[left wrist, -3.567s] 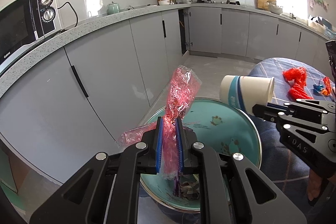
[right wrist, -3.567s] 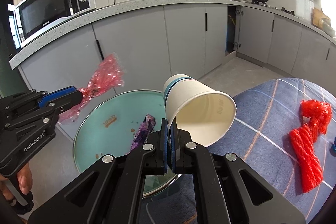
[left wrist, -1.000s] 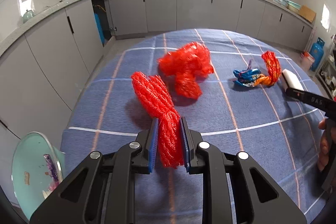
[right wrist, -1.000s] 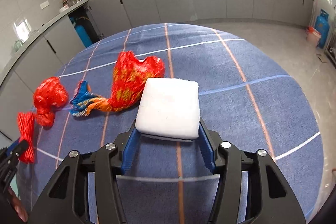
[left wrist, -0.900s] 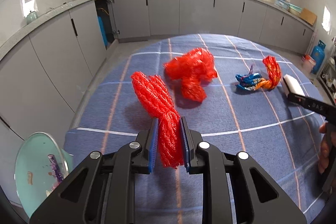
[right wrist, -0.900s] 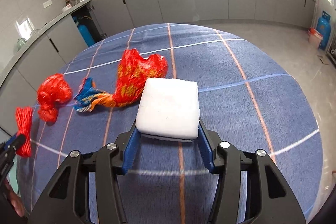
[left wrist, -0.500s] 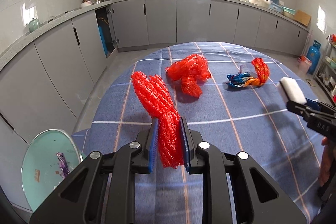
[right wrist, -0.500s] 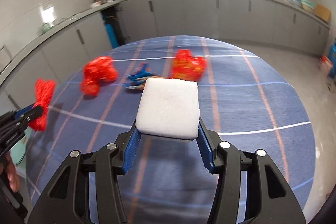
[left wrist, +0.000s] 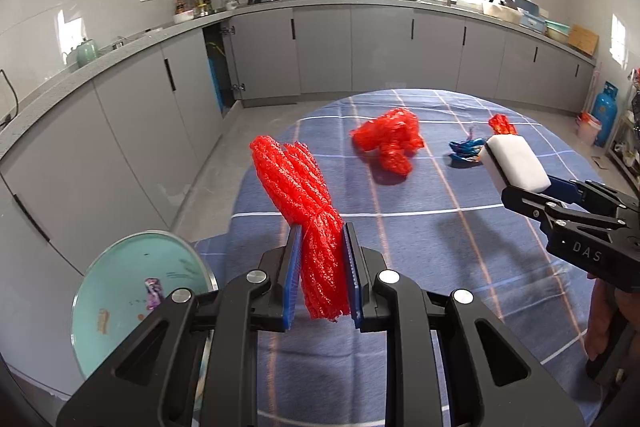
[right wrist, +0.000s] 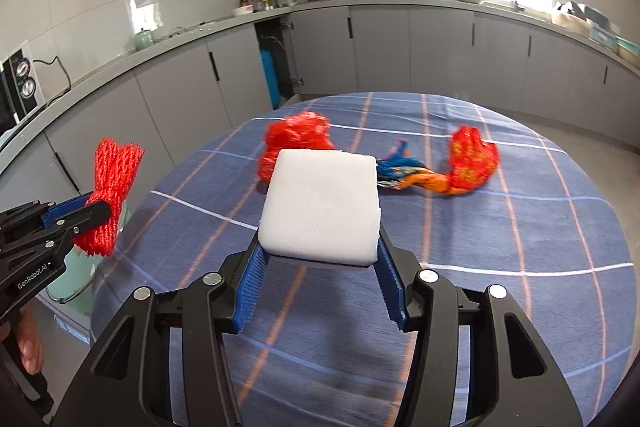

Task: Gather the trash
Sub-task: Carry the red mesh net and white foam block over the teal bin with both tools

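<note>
The left tongs (left wrist: 320, 267) are pinching a bunched red foam net (left wrist: 298, 187) above the tabletop (left wrist: 440, 227) edge, near the teal trash bin (left wrist: 120, 291). The right tongs (right wrist: 320, 267) are clamping a white foam block (right wrist: 320, 207). A crumpled red bag (left wrist: 390, 139) and a colourful wrapper (right wrist: 440, 171) are lying on the tabletop.
</note>
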The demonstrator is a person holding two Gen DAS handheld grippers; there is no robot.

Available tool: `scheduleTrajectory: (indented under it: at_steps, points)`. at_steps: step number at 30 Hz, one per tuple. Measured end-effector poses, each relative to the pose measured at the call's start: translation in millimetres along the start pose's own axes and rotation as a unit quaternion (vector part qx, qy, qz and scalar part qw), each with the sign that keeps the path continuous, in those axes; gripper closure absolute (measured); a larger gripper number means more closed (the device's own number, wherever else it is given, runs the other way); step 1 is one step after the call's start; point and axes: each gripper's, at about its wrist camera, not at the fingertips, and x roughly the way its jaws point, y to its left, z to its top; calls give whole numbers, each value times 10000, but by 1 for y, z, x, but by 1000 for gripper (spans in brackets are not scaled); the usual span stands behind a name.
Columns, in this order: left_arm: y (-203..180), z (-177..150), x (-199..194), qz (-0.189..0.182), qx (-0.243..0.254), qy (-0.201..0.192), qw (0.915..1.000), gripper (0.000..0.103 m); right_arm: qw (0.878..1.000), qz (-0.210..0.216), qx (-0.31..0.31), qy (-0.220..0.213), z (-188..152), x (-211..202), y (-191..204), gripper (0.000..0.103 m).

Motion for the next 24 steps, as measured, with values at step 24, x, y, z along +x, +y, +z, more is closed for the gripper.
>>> scheduleTrajectory:
  at_steps: [24]
  points:
    - [65, -15, -31, 519, -321, -112, 9981, 82, 9962, 539, -641, -243, 19, 13, 90, 51]
